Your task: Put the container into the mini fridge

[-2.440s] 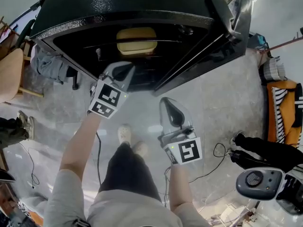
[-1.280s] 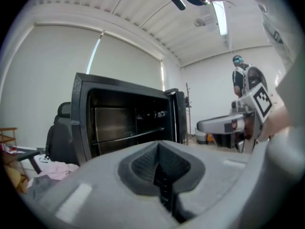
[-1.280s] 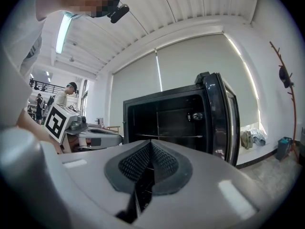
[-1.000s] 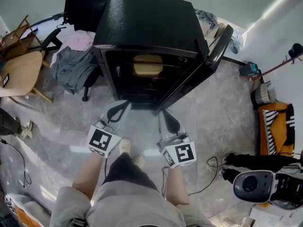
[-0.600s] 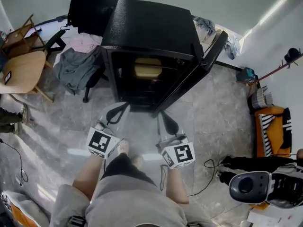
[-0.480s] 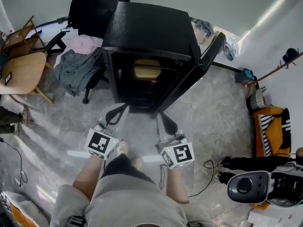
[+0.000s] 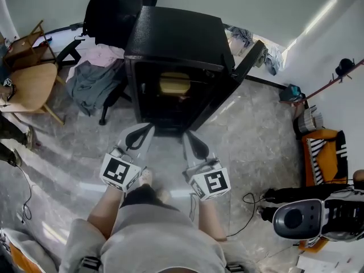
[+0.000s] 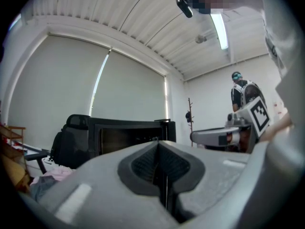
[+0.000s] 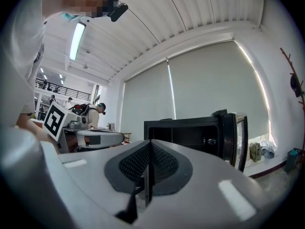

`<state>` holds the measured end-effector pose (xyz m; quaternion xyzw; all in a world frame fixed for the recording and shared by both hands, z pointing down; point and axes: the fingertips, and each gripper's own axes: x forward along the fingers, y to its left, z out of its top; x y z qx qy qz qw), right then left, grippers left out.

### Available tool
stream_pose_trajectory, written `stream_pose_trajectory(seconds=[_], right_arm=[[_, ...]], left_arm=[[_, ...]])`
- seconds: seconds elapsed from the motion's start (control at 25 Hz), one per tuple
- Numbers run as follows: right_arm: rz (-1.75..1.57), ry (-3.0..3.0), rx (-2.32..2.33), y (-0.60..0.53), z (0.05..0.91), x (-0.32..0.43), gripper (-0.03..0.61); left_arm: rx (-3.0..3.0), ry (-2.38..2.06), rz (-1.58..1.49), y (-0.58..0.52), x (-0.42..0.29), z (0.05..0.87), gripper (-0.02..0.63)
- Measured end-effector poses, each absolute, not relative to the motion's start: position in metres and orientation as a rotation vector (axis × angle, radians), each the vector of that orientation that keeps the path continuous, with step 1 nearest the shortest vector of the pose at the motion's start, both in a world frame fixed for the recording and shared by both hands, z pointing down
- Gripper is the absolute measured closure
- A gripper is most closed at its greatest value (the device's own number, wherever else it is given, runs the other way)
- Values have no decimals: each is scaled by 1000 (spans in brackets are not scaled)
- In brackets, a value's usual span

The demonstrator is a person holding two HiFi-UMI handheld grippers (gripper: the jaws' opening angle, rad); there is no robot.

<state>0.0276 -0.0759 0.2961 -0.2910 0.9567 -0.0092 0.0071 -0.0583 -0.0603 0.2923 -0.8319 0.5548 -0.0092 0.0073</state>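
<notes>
A yellow container (image 7: pixel 174 83) rests on a wire shelf inside the black mini fridge (image 7: pixel 176 36), whose door (image 7: pixel 242 67) stands open to the right. My left gripper (image 7: pixel 140 134) and right gripper (image 7: pixel 189 138) hang side by side over the floor, short of the fridge's front, both shut and holding nothing. In the left gripper view the left gripper (image 8: pixel 161 149) has its jaws pressed together, with the fridge (image 8: pixel 128 135) beyond. The right gripper view shows the right gripper (image 9: pixel 149 149) likewise closed, facing the open fridge (image 9: pixel 190 132).
A black office chair (image 7: pixel 111 7) draped with clothes (image 7: pixel 94 78) stands left of the fridge. A wooden chair (image 7: pixel 25 84) sits at far left. Cables (image 7: pixel 256 201) and a grey device (image 7: pixel 298 218) lie at lower right, and an orange bag (image 7: pixel 324 158) at right.
I have stepped back from the fridge, so it looks smaller and farther. Both grippers pulled away from its opening and stay shut. The door has swung a little toward closing.
</notes>
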Motion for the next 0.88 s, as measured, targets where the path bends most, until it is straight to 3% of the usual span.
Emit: stream_pose_trajectory(seconds=[0.88], right_arm=[[40, 2939, -919, -61, 264, 35, 580]], left_arm=[[-2564, 1724, 112, -39, -56, 254, 612]])
